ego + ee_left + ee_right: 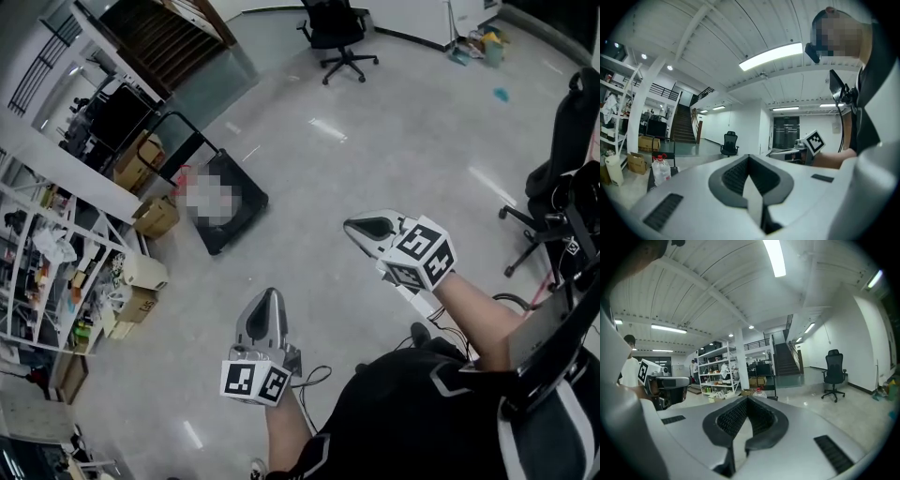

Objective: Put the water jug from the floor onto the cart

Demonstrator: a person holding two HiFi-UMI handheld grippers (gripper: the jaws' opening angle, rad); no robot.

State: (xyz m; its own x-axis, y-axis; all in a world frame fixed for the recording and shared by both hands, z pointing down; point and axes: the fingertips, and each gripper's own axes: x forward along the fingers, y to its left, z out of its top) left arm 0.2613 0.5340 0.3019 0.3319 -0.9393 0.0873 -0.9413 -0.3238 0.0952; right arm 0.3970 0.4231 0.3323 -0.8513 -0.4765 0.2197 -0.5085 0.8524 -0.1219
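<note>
Water jug point(661, 169): clear, red cap, upright on the black platform of the cart point(246, 208), at the handle end. I read that from both gripper views; in the head view I can't make out the jug itself. The cart sits on the floor point(375, 141) at roughly 10 o'clock from my grippers, well apart from both, with its handle end pointing toward 11 o'clock.

Left gripper point(270, 294): clenched, jaws tip to tip, nothing between them. It is held over bare floor and points toward 12 o'clock in the head view. Its own view shows the pads meeting in a closed V.

Right gripper point(350, 225): clenched too and empty, at 2 o'clock from the left one, with its tip aimed toward 9 o'clock. Neither gripper touches the jug or the cart.

Cardboard boxes point(156, 216) lie on the floor just beside the cart, on its 9 o'clock side. Beyond them is white shelving point(47, 244), packed with small items, along the 9 o'clock edge of the head view. A staircase point(173, 37) is at 11 o'clock. A black office chair point(340, 37) stands at 12 o'clock, far from the cart. A second chair point(567, 178) is at 3 o'clock, near my right arm.
</note>
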